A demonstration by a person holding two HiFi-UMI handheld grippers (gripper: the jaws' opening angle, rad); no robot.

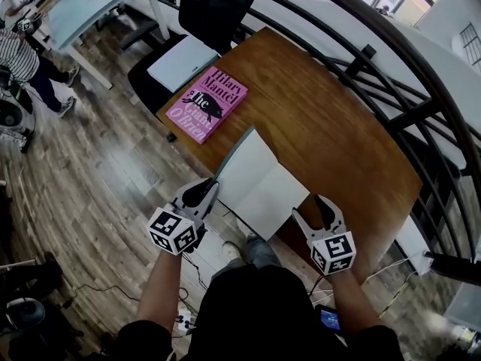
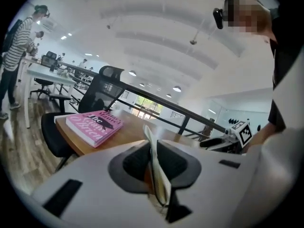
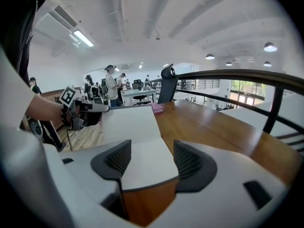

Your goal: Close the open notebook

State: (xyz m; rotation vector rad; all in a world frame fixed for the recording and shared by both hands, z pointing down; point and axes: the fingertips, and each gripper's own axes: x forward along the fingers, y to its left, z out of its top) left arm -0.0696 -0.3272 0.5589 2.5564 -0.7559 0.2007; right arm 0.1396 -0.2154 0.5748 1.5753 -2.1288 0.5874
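Note:
The open notebook (image 1: 264, 186) lies with white pages up at the near edge of the wooden table (image 1: 338, 134). Its left half (image 1: 234, 150) stands lifted, tilted up off the table. My left gripper (image 1: 210, 192) is shut on that half's near edge; in the left gripper view the thin cover and pages (image 2: 152, 141) run pinched between the pads of the left gripper (image 2: 154, 164). My right gripper (image 1: 313, 207) hovers open at the notebook's near right corner. In the right gripper view the flat right page (image 3: 137, 151) lies below the spread jaws of the right gripper (image 3: 148, 161), untouched.
A pink paperback (image 1: 207, 104) lies on the table's far left part. Behind it stands a black office chair (image 1: 214, 10) with a white flat thing (image 1: 183, 60) on its seat. A dark railing (image 1: 391, 66) runs along the table's far side. People stand far off at the left.

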